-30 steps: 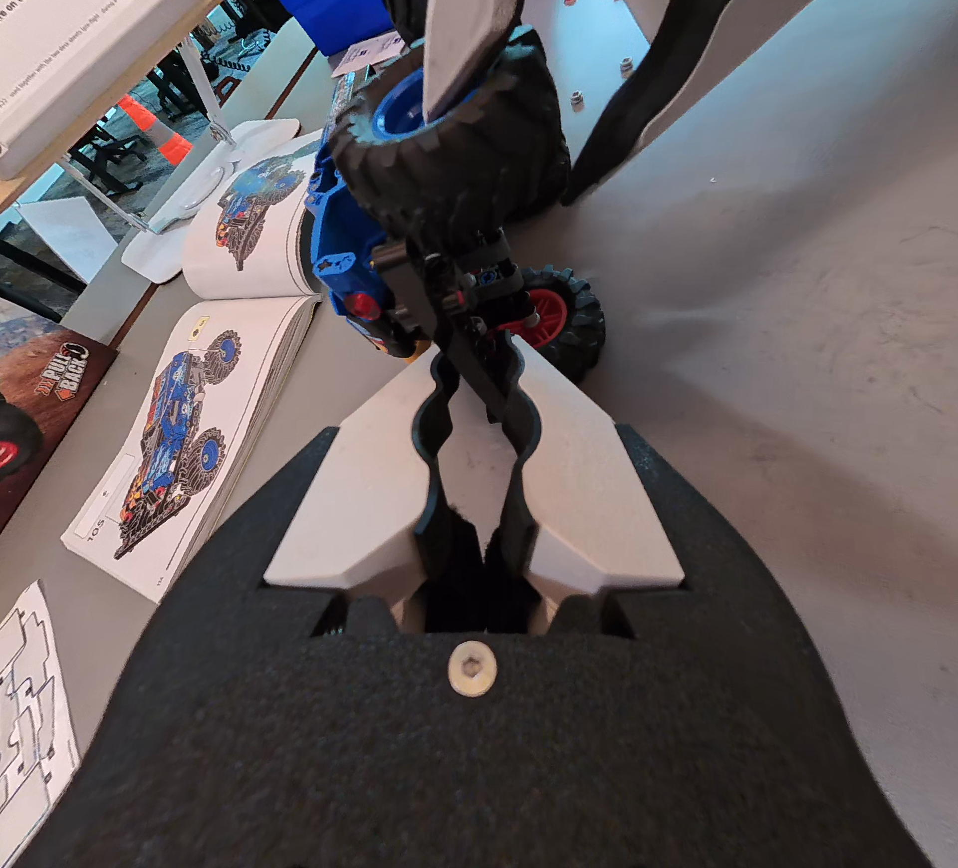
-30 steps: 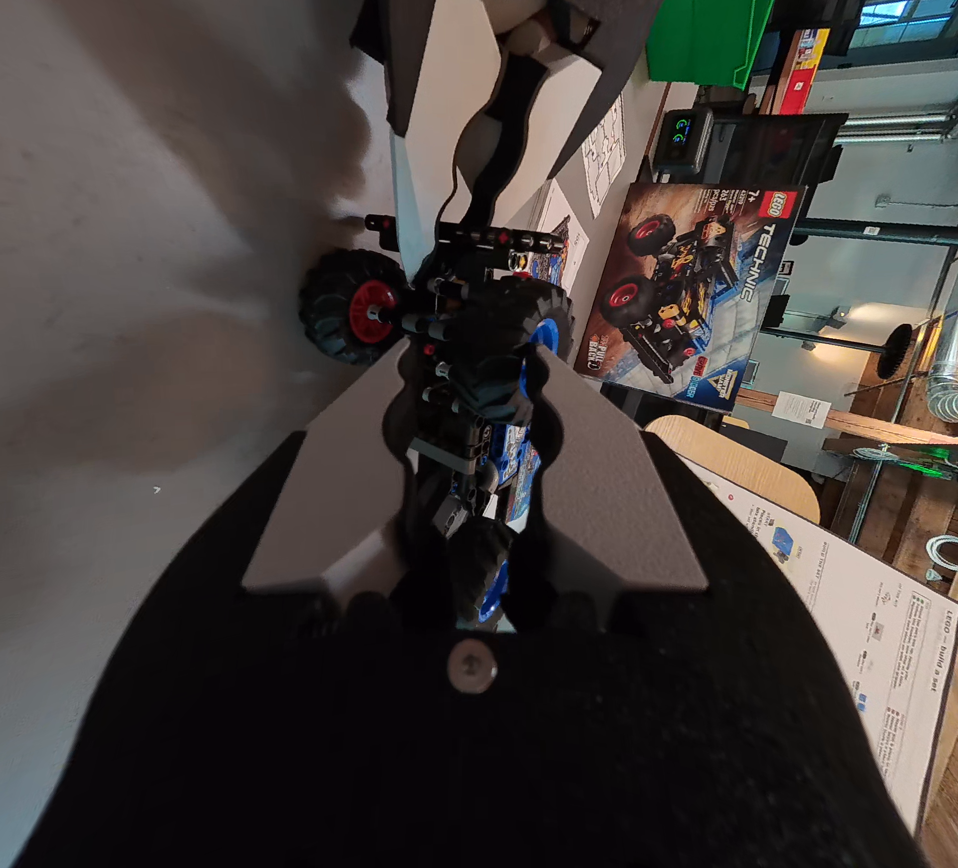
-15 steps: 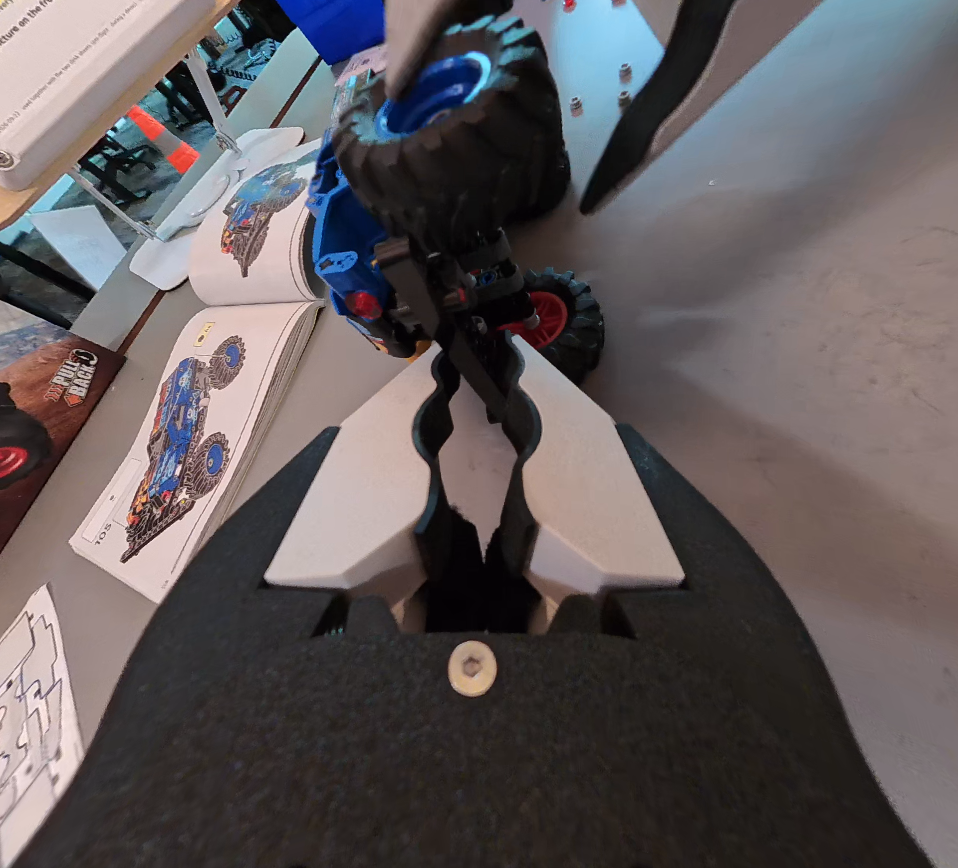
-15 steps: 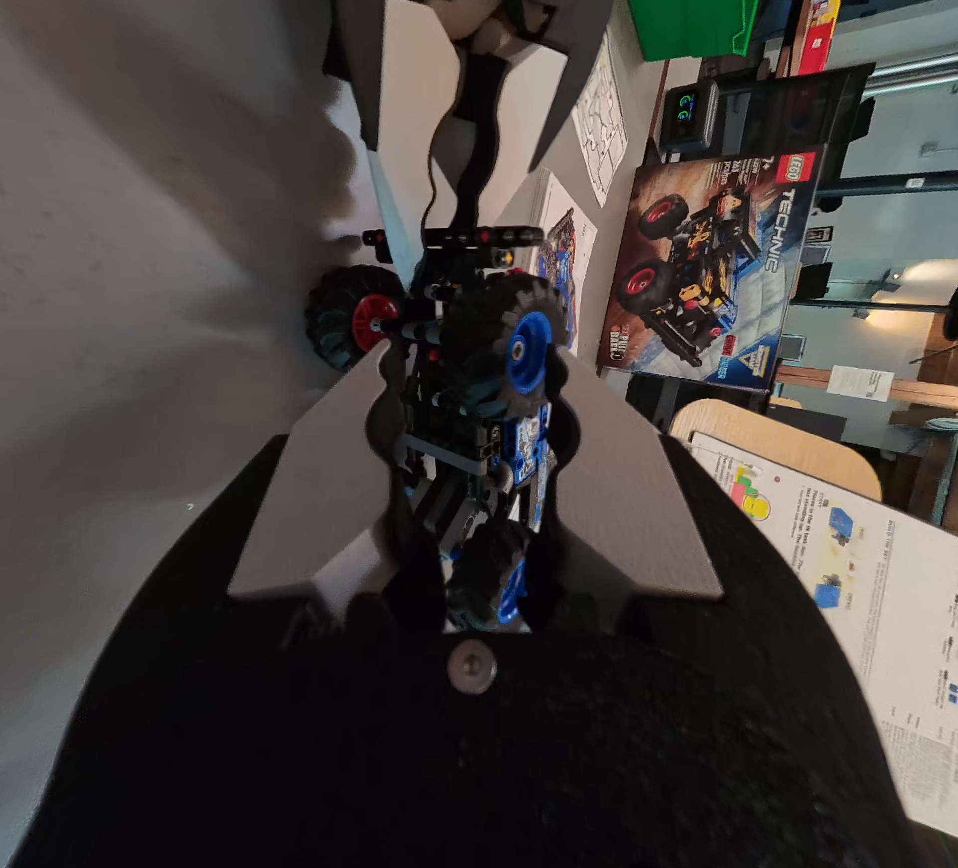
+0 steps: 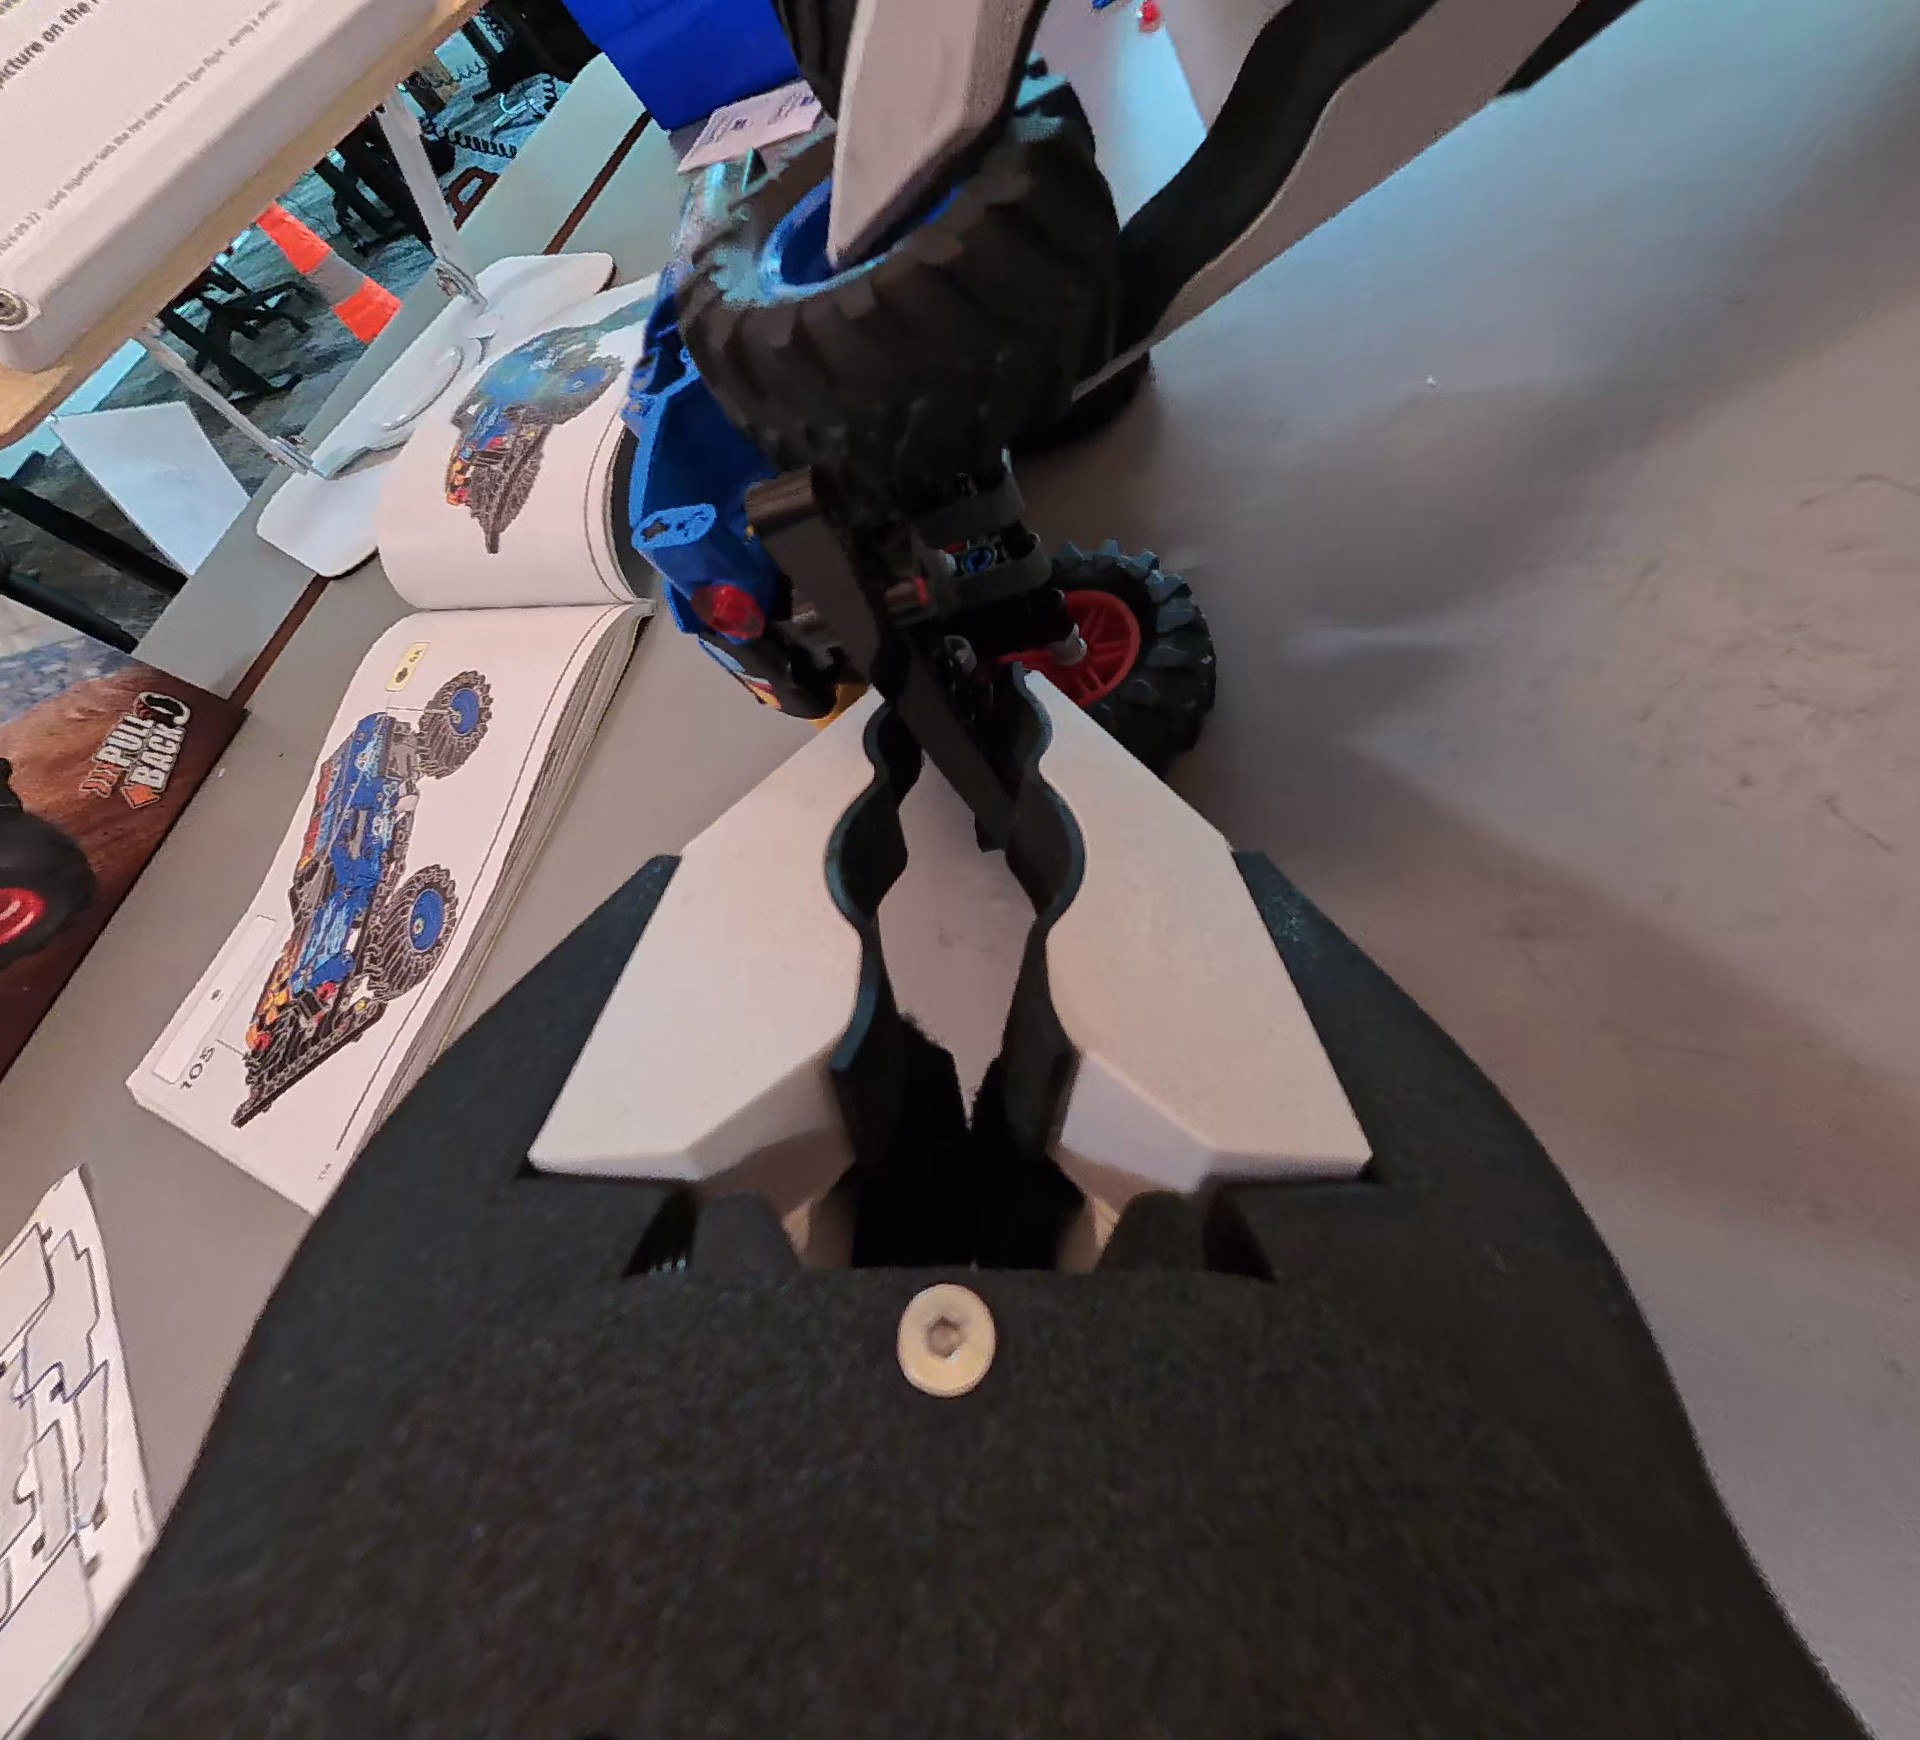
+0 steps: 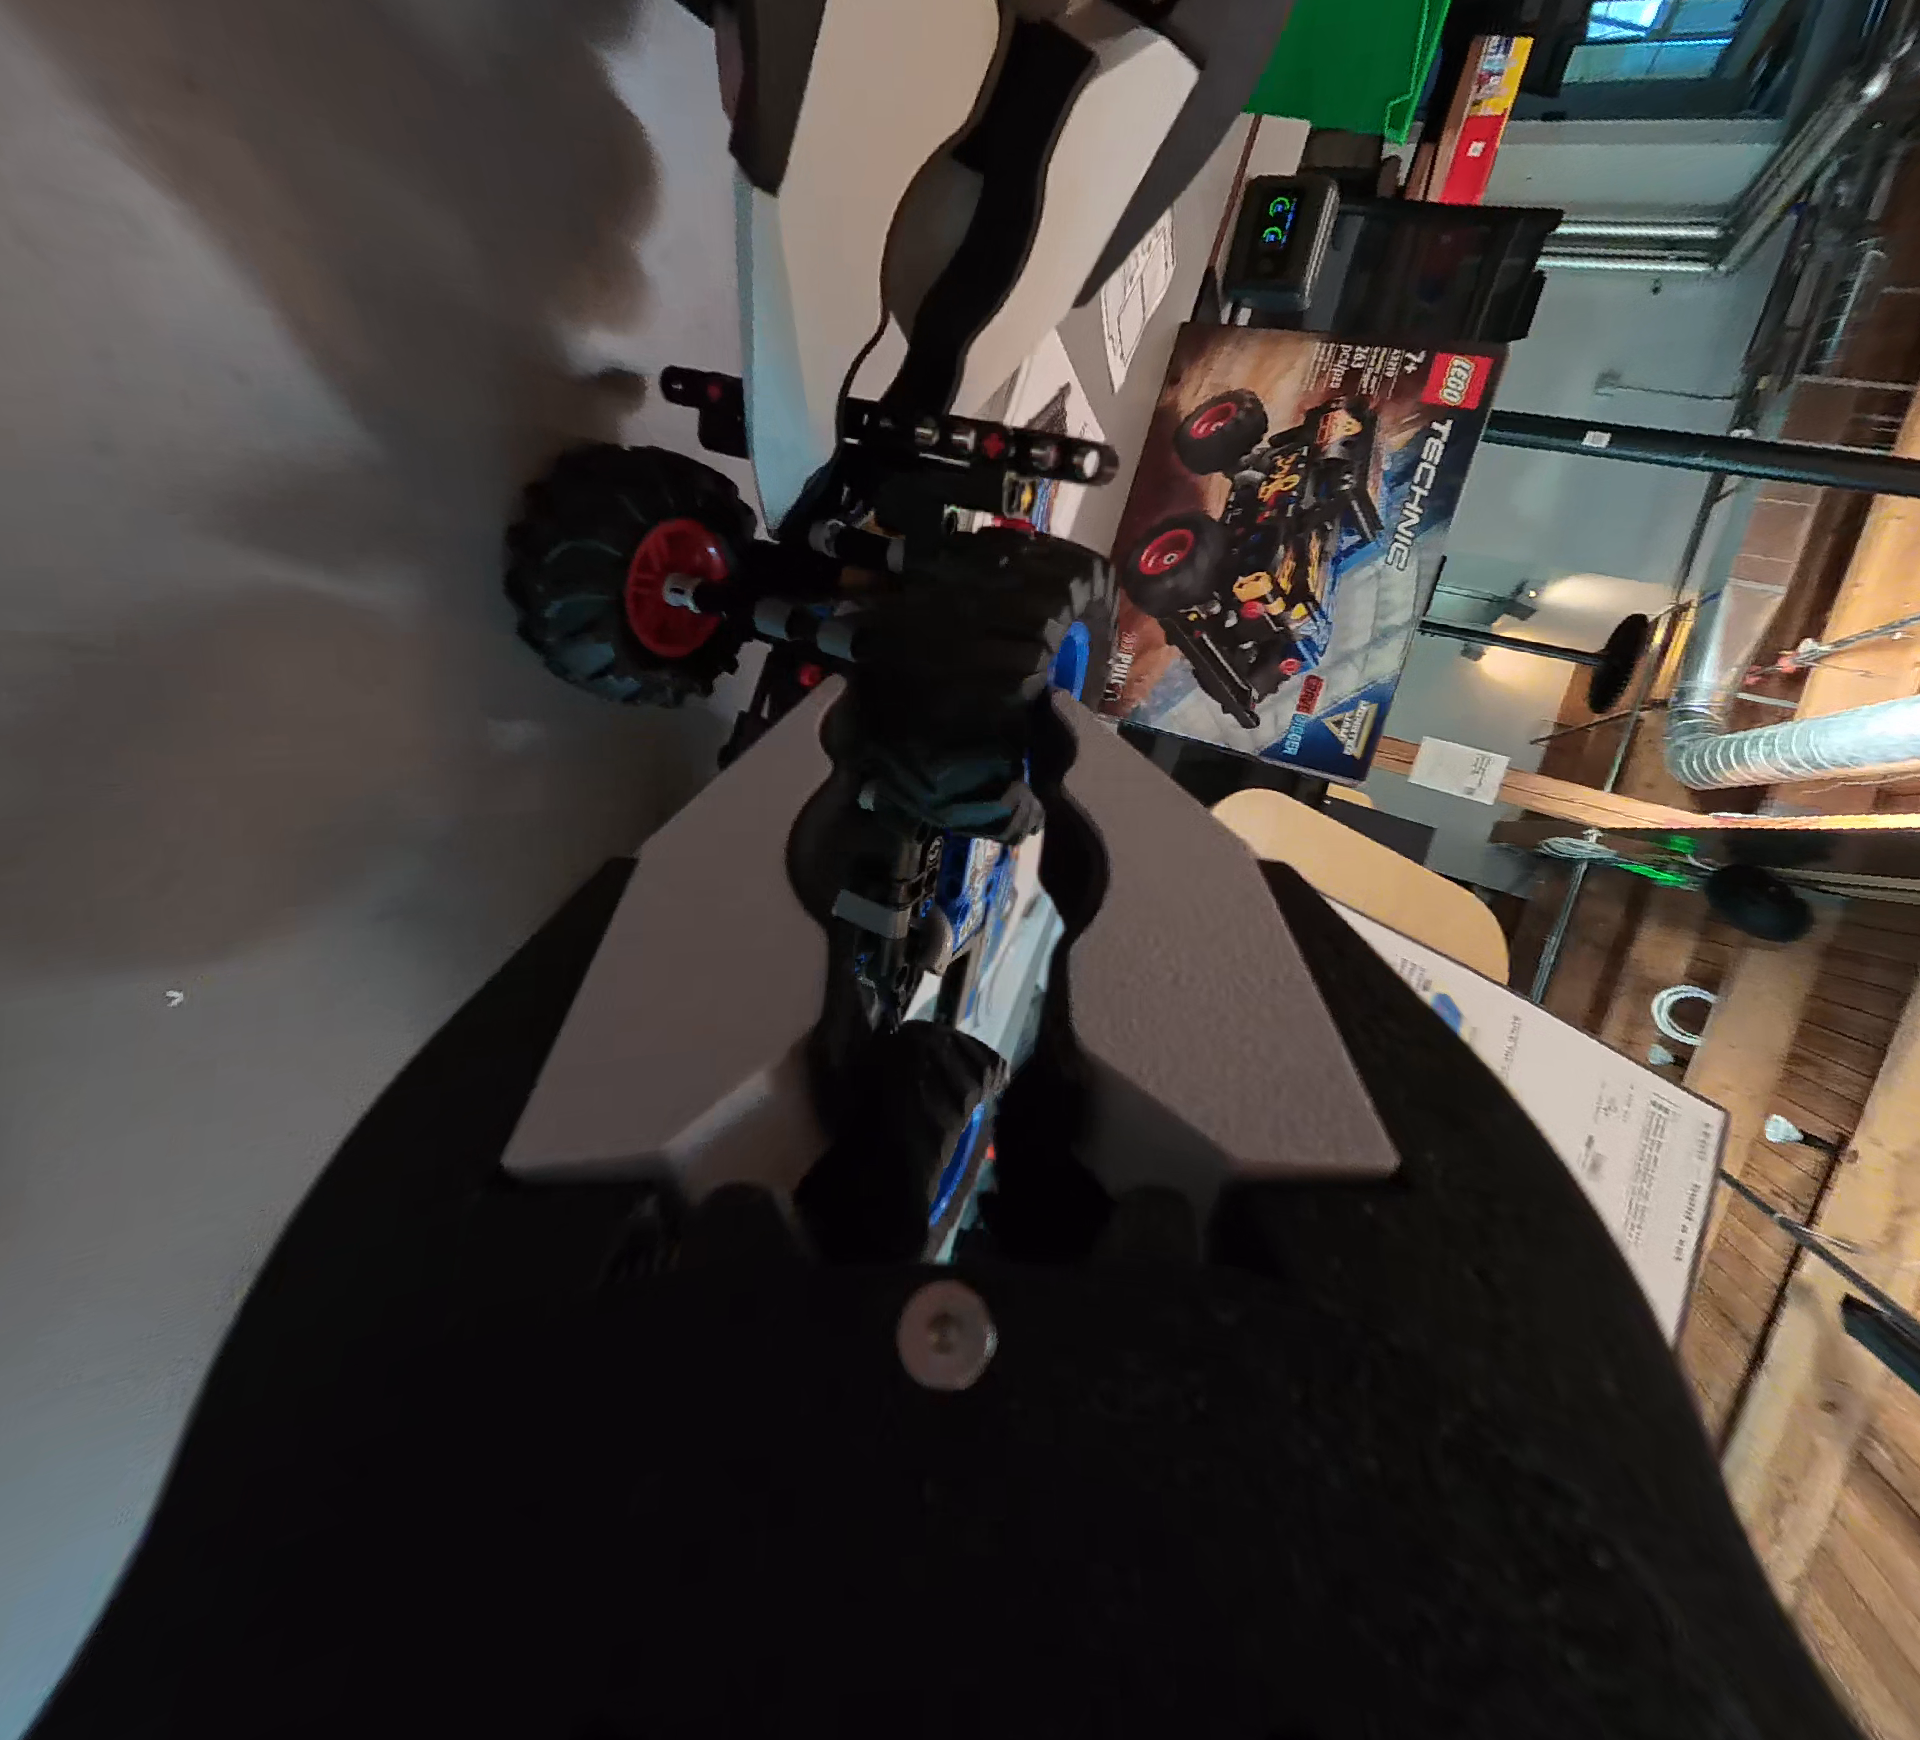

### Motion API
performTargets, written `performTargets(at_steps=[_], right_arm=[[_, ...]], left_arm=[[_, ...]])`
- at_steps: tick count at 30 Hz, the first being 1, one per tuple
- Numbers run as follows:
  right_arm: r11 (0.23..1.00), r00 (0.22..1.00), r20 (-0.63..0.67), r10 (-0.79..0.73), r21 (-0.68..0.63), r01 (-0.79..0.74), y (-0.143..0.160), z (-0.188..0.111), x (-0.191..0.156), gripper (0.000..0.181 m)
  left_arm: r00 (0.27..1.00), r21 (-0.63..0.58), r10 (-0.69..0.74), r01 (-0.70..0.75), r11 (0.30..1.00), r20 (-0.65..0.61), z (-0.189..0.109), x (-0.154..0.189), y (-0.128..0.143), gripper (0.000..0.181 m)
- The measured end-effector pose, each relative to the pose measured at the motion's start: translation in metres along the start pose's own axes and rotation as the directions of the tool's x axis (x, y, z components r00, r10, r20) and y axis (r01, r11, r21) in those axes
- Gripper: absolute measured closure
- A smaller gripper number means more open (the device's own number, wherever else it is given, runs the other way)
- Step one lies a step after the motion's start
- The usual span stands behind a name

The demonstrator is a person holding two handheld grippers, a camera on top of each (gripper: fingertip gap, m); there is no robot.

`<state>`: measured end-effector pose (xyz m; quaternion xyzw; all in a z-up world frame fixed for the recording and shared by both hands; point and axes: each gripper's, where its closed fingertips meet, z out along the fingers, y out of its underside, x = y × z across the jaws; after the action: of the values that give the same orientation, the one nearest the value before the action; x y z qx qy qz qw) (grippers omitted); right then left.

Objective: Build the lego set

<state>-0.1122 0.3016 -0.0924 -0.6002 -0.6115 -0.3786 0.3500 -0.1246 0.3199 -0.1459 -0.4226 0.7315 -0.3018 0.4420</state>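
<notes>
Left gripper (image 5: 956,740) is clamping almost fully closed on a black beam (image 5: 940,734) of the blue monster truck (image 5: 696,527), holding it tipped on its side over the grey table (image 5: 1558,755). Right gripper (image 6: 935,745) is closing across the truck's big blue-hubbed wheel (image 5: 914,360). Half a second ago its fingers were standing apart with the hub showing. Now one is covering the hub and the other is touching the tyre's far side, probably seating the wheel on its axle.
</notes>
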Motion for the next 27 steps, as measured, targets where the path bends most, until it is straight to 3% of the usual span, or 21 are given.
performTargets(at_steps=[16, 20, 24, 27], right_arm=[[0.995, 0.996, 0.048, -0.08, -0.059, 0.082, -0.001, 0.0, -0.001, 0.151], [0.998, 0.995, 0.092, 0.049, -0.033, -0.046, -0.001, -0.007, -0.001, 0.138], [0.983, 0.979, 0.1, 0.18, 0.02, -0.183, -0.006, -0.024, 0.005, 0.138], [0.98, 0.974, 0.11, 0.197, 0.015, -0.2, -0.005, -0.025, -0.002, 0.137]], left_arm=[[1.0, -0.013, 0.023, -0.023, 1.0, 0.015, 0.001, -0.001, 0.002, 0.168], [1.0, 0.003, 0.027, -0.027, 1.0, 0.007, 0.001, -0.001, 0.0, 0.168], [0.999, 0.006, 0.042, -0.042, 0.999, 0.013, 0.001, 0.0, 0.0, 0.168], [0.999, 0.005, 0.041, -0.042, 0.999, 0.016, 0.001, -0.001, 0.0, 0.168]])
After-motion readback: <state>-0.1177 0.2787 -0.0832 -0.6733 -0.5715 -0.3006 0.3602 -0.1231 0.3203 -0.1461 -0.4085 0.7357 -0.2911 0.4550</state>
